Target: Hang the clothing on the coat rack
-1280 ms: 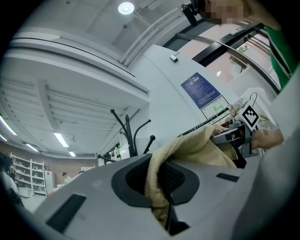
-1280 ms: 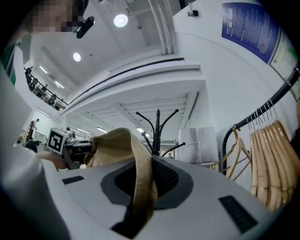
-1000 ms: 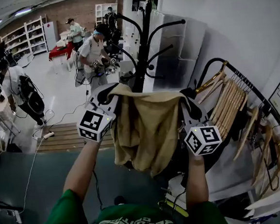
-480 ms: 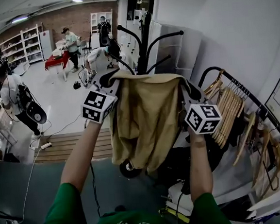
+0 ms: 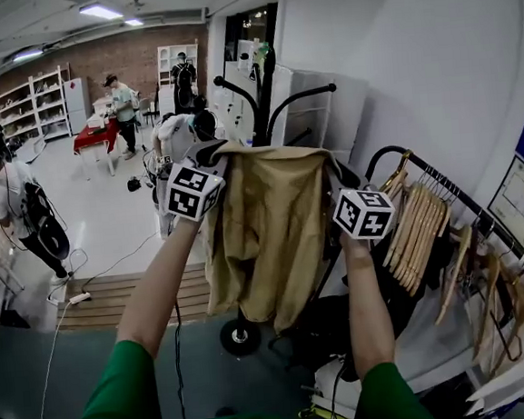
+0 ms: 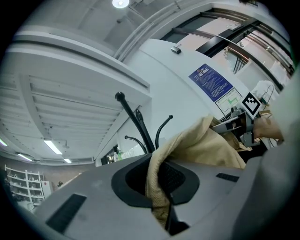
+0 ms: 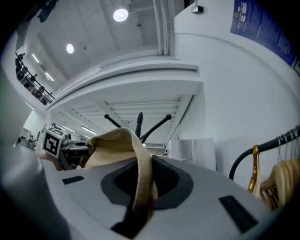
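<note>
Both jaw sets are clamping cloth. The left gripper [image 6: 161, 201] is pinching a fold at one top corner of the tan garment [image 5: 268, 222], and the right gripper [image 7: 140, 201] is pinching the other top corner. In each gripper view the fabric edge is running straight through the gap between the pads, and nothing else is sitting in there.

The garment is hanging spread between the two grippers, held high at arm's length with its lower part draping free. It is sitting directly in front of the black coat rack [image 5: 267, 85] and covering the middle of the pole. The curved hook arms are poking out above and to the right of the top edge. As far as I can tell, no hook is touching the cloth.

I'm reading this as the approach step: gripped and up, not yet hooked.

The next move is calling for three things:
- getting the top edge above a hook tip [image 5: 329, 88]
- pushing forward so the slack between the grippers drops over that arm
- lowering until the hook is taking the weight before either jaw lets go

The right gripper is working near the rail of wooden hangers [image 5: 422, 217], so it needs to stay clear of them.
</note>
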`<state>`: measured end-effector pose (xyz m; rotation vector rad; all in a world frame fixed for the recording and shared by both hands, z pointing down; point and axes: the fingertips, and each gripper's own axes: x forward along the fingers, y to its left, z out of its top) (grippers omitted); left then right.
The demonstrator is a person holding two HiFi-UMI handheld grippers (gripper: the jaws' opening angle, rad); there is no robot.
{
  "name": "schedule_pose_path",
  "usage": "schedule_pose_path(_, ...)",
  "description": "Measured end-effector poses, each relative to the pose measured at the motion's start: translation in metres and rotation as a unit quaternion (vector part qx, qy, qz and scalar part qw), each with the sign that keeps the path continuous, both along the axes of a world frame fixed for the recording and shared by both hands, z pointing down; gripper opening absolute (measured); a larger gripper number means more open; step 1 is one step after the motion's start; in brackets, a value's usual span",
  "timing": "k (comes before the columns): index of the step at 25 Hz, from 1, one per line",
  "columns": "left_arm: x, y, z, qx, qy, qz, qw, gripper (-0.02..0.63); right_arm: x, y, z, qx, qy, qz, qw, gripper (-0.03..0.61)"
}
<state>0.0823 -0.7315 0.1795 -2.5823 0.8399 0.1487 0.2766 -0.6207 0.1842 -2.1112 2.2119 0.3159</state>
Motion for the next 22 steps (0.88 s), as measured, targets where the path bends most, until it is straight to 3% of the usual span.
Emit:
schedule_pose_path(17, 0.034, -0.03, 0.086, -0.047, -0.055, 0.035, 0.9968, 0.014, -0.004, -0.048, 0.07, -0.066, -0.009, -0.02, 0.998, 0.049)
schedule_pose_path(22, 0.04, -0.016, 0.113, -0.059, -0.041, 0.049, 0.9962, 0.014, -0.015, -0.044, 0.095, -0.083, 0.003, -0.036, 0.996, 0.048)
